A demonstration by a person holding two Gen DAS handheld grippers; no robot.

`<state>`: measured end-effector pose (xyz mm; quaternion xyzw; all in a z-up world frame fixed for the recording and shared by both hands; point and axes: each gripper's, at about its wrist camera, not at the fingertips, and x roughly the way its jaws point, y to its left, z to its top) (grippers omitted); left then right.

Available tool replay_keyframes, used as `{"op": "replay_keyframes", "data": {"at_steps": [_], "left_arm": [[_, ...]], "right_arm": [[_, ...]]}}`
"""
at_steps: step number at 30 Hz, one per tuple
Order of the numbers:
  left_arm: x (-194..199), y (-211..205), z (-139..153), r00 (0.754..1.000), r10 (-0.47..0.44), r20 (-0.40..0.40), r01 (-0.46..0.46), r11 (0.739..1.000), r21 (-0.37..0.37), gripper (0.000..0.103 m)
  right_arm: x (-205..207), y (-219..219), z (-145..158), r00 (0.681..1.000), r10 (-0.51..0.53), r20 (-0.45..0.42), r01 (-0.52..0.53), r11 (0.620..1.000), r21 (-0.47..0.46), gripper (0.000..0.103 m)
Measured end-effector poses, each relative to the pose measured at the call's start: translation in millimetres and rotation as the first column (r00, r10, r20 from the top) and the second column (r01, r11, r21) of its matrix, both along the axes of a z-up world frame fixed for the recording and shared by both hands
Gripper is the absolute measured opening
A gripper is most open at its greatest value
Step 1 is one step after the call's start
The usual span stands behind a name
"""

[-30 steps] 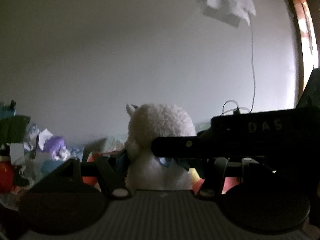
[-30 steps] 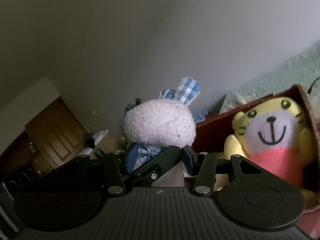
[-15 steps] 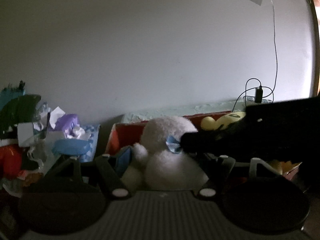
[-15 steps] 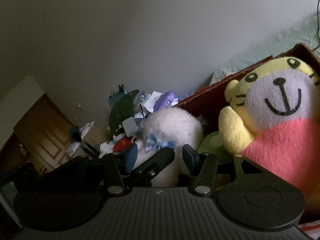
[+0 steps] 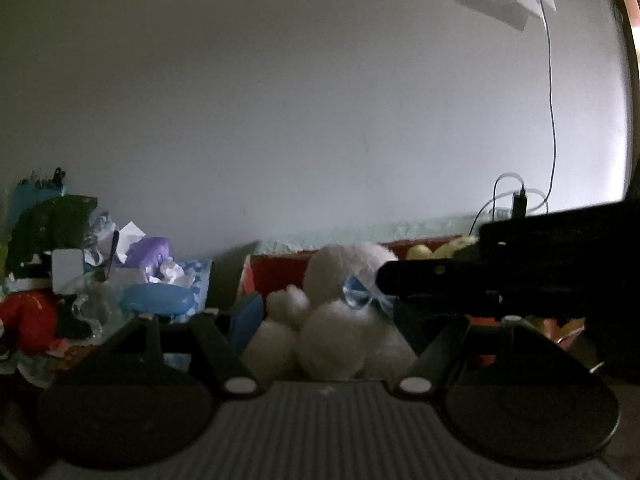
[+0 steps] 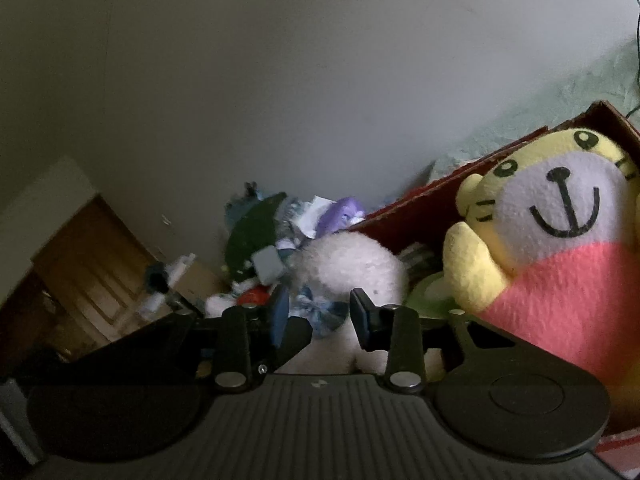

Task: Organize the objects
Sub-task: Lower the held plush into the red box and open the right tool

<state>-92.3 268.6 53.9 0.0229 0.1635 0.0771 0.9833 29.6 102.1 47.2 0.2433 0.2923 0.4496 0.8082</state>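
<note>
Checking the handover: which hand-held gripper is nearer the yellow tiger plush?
Right. The right hand-held gripper sits just left of the yellow tiger plush; the left hand-held gripper is farther off, around the white plush.

White plush toy's face behind right tool

Setting: a room in a home, dimly lit. Evidence: a plain pale wall fills the upper frame. A panelled wooden door stands at lower left of the right wrist view. A red cardboard box at right holds a yellow plush tiger. A pile of household clutter occupies the left of the left wrist view. A charger cable hangs down the wall at upper right.
</note>
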Motion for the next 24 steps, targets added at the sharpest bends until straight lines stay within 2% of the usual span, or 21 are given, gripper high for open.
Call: {"op": "replay_keyframes", "data": {"at_steps": [5,7,8,13,19,24], "left_arm": [[13,-9,-6,0.999,0.022,-0.023,-0.021,0.999,0.045,0.076],[19,-10,-7,0.999,0.021,-0.037,-0.020,0.999,0.044,0.076],[23,-11,-8,0.999,0.021,-0.047,-0.019,0.999,0.041,0.076],[36,-12,-11,0.996,0.033,-0.078,-0.031,0.999,0.025,0.076],[35,-21,-13,0.994,0.050,-0.093,-0.045,0.997,0.055,0.081],[35,-31,-11,0.991,0.068,-0.112,-0.062,0.996,0.057,0.081]], "right_arm": [[9,12,-5,1.000,-0.015,0.000,0.015,0.999,-0.036,0.032],[15,15,-7,1.000,-0.024,-0.002,0.023,0.998,-0.053,0.031],[18,16,-8,0.999,-0.032,-0.006,0.031,0.997,-0.064,0.028],[18,15,-7,1.000,-0.014,0.002,0.014,0.996,-0.089,0.029],[16,1,-13,0.999,0.013,-0.044,-0.015,0.999,-0.050,0.030],[3,-6,-7,1.000,-0.005,0.010,0.006,0.998,-0.057,0.036]]}}
